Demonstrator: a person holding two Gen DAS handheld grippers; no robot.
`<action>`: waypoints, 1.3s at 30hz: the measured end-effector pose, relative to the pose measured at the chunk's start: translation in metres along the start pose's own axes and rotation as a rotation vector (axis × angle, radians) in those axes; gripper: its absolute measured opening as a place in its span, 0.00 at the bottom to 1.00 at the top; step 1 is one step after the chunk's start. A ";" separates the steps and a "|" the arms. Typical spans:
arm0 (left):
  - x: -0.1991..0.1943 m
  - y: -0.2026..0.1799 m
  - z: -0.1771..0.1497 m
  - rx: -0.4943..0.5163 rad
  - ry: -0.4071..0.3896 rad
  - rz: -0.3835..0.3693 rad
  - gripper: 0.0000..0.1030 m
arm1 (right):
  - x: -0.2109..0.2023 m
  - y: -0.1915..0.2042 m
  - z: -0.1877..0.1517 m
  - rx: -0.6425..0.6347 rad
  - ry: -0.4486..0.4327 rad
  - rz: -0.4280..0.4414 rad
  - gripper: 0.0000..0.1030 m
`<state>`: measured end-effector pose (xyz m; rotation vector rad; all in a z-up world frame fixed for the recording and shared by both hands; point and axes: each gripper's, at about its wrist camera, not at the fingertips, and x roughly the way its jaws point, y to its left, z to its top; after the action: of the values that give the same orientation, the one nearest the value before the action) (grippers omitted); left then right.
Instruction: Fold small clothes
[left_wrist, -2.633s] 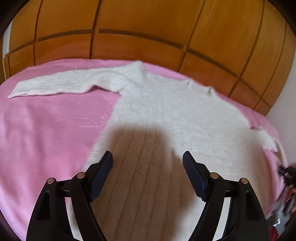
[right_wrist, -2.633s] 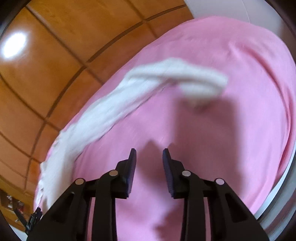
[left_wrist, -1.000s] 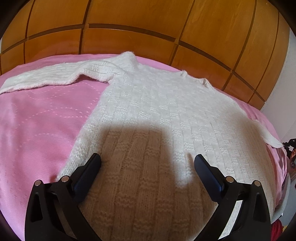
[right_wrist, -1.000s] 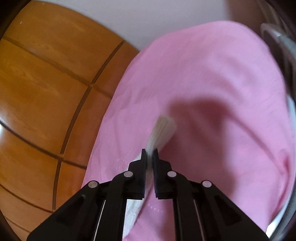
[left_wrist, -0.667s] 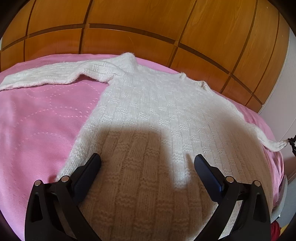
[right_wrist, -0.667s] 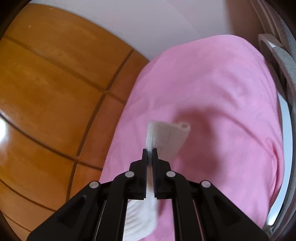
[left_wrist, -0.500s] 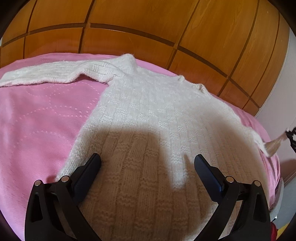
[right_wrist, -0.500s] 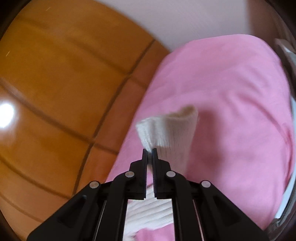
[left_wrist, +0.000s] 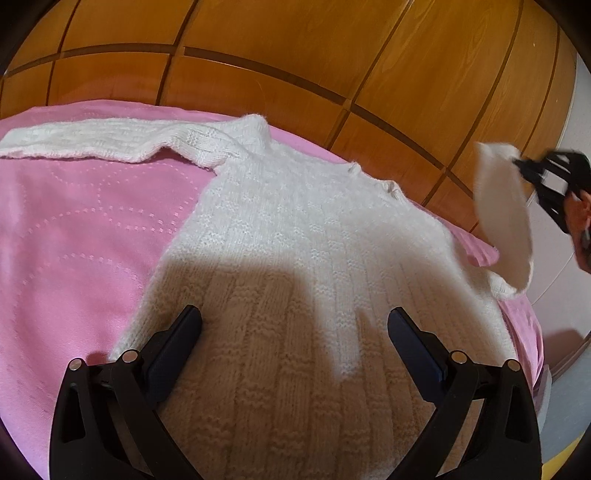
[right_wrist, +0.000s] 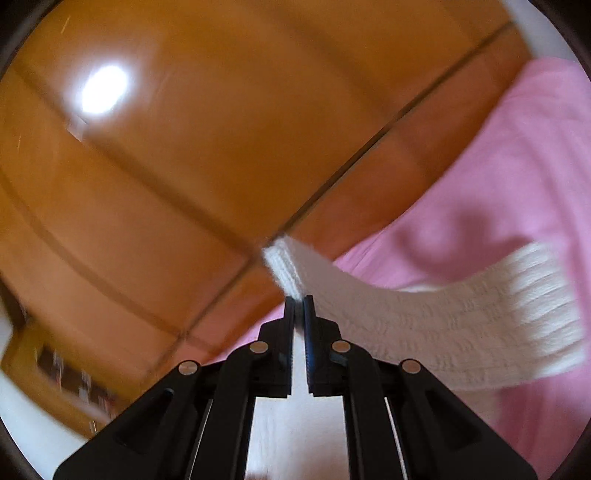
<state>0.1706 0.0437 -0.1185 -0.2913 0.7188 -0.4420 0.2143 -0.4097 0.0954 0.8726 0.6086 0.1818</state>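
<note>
A white knit sweater lies flat on a pink bedspread, its left sleeve stretched out to the left. My left gripper is open and empty, hovering over the sweater's lower body. My right gripper is shut on the cuff of the right sleeve and holds it lifted off the bed. In the left wrist view the right gripper shows at the right edge with the raised sleeve hanging from it.
A wooden panelled headboard rises behind the bed. A pale wall and the bed's right edge lie to the right. The right wrist view is blurred by motion.
My right gripper closed on the right sleeve's cuff and has lifted it up off the bedspread, swinging toward the sweater body. My left gripper stays open over the hem.
</note>
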 end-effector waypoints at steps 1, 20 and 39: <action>0.000 0.001 0.000 -0.005 -0.001 -0.007 0.97 | 0.014 0.009 -0.010 -0.027 0.030 0.004 0.04; 0.003 -0.007 0.022 -0.044 0.086 -0.024 0.97 | 0.005 -0.046 -0.156 -0.460 -0.015 -0.443 0.88; 0.139 -0.076 0.083 -0.026 0.258 0.036 0.12 | -0.032 -0.143 -0.139 -0.120 -0.128 -0.509 0.93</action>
<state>0.2985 -0.0807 -0.1076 -0.2480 0.9804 -0.4408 0.0959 -0.4215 -0.0682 0.5860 0.6730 -0.2934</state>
